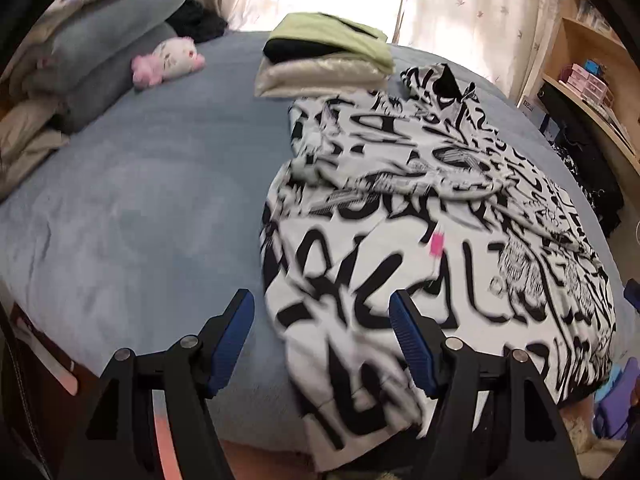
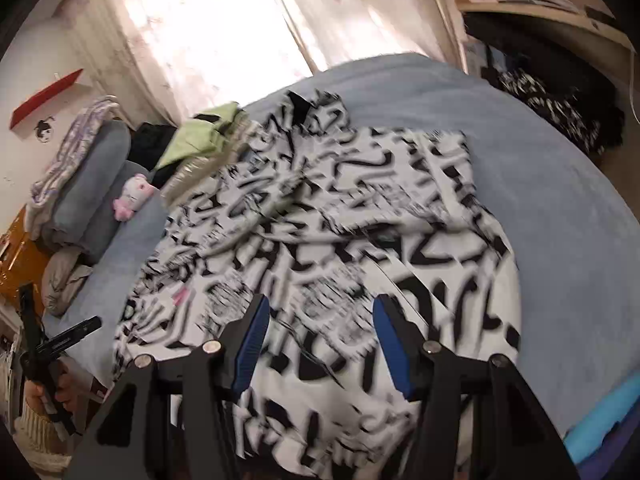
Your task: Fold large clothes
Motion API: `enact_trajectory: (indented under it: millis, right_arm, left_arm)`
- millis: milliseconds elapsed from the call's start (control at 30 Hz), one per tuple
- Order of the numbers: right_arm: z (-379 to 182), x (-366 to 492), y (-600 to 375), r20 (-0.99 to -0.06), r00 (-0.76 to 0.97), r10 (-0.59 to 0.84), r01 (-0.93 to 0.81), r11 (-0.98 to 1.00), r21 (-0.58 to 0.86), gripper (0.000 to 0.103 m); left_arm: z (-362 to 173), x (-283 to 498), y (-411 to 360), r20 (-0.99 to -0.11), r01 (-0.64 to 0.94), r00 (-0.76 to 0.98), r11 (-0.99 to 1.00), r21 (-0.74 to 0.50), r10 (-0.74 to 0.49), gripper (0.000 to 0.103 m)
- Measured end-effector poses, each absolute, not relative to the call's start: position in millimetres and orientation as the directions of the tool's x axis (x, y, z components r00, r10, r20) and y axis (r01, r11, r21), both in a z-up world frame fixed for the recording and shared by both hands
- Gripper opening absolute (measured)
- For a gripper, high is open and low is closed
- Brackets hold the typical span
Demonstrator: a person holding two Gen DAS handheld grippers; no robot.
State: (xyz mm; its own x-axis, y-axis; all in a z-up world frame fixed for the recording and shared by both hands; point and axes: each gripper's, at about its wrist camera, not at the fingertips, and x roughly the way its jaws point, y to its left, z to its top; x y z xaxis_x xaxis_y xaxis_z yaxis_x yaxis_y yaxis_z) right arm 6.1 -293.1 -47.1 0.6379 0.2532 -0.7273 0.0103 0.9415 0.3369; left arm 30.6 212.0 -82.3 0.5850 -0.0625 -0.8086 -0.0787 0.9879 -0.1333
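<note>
left gripper (image 1: pixel 322 334) open | printed garment (image 1: pixel 432 220) lengthwise, hood toward curtains (image 1: pixel 472 4)

A blue-grey bed (image 1: pixel 132 208) is seen spread ahead of the left gripper. Far ahead, a pink and white plush toy (image 1: pixel 168 62) is laid beside grey pillows (image 1: pixel 104 60) to the left, and a stack of folded clothes (image 1: pixel 324 58), green on top, is set near the window curtains (image 1: pixel 472 4). Wooden shelves (image 1: pixel 588 64) with small boxes are found far to the right
</note>
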Motion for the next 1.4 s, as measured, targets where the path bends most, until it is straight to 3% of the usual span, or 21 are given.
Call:
enact_trajectory:
  millis: [300, 700, 1000, 1133, 1400]
  right_arm:
    - [-68.0, -19.0, -324.3, -0.754, 0.621, 0.213, 0.116, 0.927, 0.357, 0.054]
    - [-84.0, -39.9, -347.0, -0.777, 0.598, 0.196, 0.173, 0.915, 0.364, 0.054]
    - [-105.2, -50.7, -372.7, -0.788, 0.573, 0.225, 0.237, 0.875, 0.422, 0.054]
    - [-112.2, -53.2, -376.4, -0.791, 0.564, 0.237, 0.250, 0.864, 0.437, 0.054]
    - [-125.8, -49.4, -368.4, -0.764, 0.550, 0.339, 0.188, 0.841, 0.508, 0.055]
  left_arm:
    - [-133.0, 15.6, 227.7, -0.851, -0.129, 0.506, 0.963, -0.236, -0.141, 0.069]
    - [-142.0, 14.7, 234.7, -0.816, -0.133, 0.531, 0.929, -0.346, -0.228, 0.074]
    - [-144.8, 18.4, 221.6, -0.813, -0.089, 0.509, 0.922, -0.378, -0.284, 0.077]
    - [-146.9, 21.0, 205.3, -0.825, -0.053, 0.498, 0.941, -0.335, -0.266, 0.080]
    - [-153.7, 31.8, 192.9, -0.832, -0.028, 0.481, 0.944, -0.328, -0.275, 0.081]
